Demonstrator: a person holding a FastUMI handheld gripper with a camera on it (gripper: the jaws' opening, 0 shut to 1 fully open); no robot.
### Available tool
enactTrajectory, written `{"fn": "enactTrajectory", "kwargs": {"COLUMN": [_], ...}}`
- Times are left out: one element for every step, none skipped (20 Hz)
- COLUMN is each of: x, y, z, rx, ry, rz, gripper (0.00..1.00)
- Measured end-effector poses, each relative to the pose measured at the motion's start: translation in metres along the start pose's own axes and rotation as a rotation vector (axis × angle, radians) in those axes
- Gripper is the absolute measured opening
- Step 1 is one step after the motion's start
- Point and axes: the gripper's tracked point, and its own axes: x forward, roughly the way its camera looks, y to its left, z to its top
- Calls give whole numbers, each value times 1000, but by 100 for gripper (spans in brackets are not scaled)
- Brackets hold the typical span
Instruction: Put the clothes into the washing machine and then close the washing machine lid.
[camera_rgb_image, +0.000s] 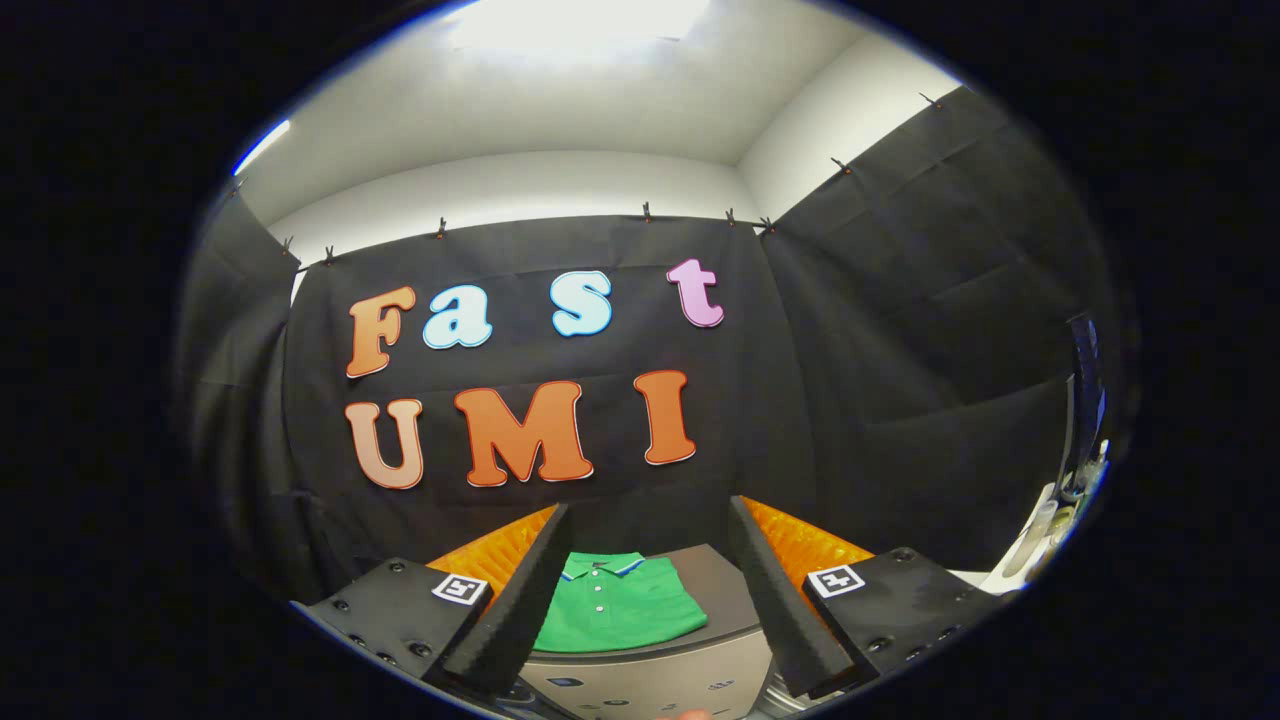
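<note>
Gripper (650, 590) level, jaws wide, empty.
Folded green shirt (615, 605) lies between fingers, atop washing machine (650, 680).

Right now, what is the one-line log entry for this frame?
tool: open, empty | green polo shirt: folded on washing machine lid, between and beyond fingers | lid: shut | stage: pre-grasp

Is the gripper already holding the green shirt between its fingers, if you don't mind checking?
No: the gripper is open, its fingers spread apart, and the green shirt lies flat on the washing machine beyond them.
</note>
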Motion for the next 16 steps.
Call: {"fn": "enactTrajectory", "kwargs": {"x": [1,2,8,15,23,30,35,41,50,61,75,90,102,114,127,141], "y": [8,14,18,14,13,15,19,24,30,36,37,42,48,56,62,69], "z": [-10,-15,-13,-13,-13,-15,-17,-20,-22,-22,-24,-28,-34,-39,-47,-53], "rx": [-6,-18,-26,-35,-42,-48,-54,-61,-71,-85,-103,-118,-121,-115,-107,-92], "ry": [29,52,59,65,78,98,126,156,180,189,217,255,294,338,391,438], "rz": [22,56,63,58,59,67,75,87,101,109,108,118,137,153,165,178], "gripper": [99,100,100,100,100,100,100,100,100,100,100,100,100,100,100,100]}}
